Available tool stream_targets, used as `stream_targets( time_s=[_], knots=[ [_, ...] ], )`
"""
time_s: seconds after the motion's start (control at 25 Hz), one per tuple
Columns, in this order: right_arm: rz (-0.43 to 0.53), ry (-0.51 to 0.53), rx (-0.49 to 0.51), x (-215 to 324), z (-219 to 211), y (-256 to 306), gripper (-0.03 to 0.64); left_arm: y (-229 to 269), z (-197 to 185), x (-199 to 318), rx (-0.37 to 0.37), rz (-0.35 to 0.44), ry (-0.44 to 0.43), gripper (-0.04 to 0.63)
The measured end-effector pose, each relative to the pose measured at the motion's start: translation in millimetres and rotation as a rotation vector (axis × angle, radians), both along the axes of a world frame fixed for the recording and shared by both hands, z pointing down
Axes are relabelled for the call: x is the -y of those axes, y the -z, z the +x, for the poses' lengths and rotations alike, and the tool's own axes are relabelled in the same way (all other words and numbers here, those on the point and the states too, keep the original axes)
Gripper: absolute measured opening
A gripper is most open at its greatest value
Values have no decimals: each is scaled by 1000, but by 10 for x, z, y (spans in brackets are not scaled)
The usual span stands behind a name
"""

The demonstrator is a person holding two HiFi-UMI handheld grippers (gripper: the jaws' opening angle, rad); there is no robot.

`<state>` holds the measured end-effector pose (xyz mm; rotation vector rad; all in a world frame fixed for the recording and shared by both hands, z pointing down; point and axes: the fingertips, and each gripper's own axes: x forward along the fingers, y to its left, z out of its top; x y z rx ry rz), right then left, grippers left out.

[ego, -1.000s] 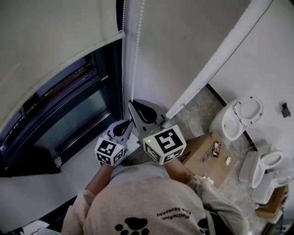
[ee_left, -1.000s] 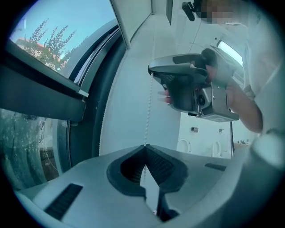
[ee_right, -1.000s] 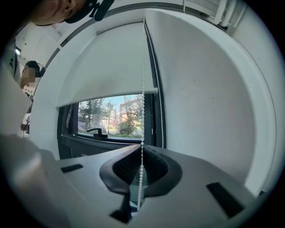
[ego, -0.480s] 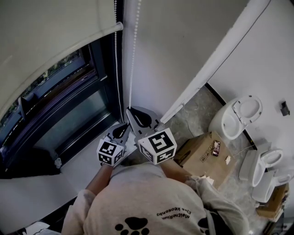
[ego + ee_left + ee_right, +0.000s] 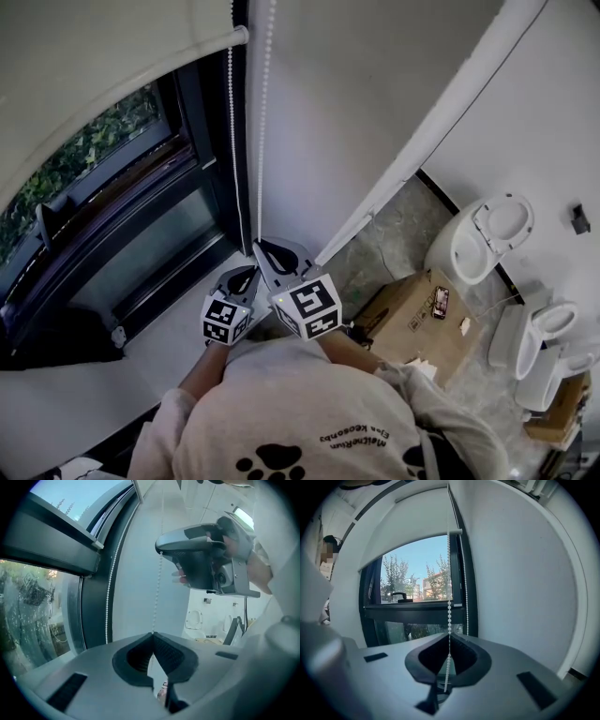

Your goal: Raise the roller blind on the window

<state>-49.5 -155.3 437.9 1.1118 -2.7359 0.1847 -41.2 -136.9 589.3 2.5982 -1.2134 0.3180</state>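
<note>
The cream roller blind (image 5: 94, 84) hangs over the upper part of the dark-framed window (image 5: 122, 197), its bottom bar (image 5: 192, 50) high at the top left. A white bead chain (image 5: 262, 141) drops beside the frame in two strands. My right gripper (image 5: 258, 247) is shut on the right strand, which runs between the jaws (image 5: 449, 635) with its tail hanging below. Just beneath it, my left gripper (image 5: 246, 274) is shut on the same strand at its jaw tip (image 5: 152, 633). In the left gripper view the right gripper (image 5: 161, 551) sits higher up that chain (image 5: 158, 588).
A white window sill (image 5: 178, 328) lies below the grippers. A white wall (image 5: 356, 112) stands right of the chain. On the floor at right are a cardboard box (image 5: 417, 319) and white toilet bowls (image 5: 487, 234).
Both grippers have moved down along the chain, staying shut on it. The blind's bottom bar has risen, showing more glass and greenery.
</note>
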Motion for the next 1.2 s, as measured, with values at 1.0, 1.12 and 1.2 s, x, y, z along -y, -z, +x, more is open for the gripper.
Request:
stream_targets(
  time_s=[1.0,1.12,1.2],
  knots=[
    [11,-24,40,149,90,26,11,1789,-193,60,-197,126,-31,109],
    [18,-20,34,136,81,21,11,2175,-202,99,-177,186,-44,109],
    [22,-19,30,128,70,21,11,2429,-174,124,-170,221,-61,109]
  ],
)
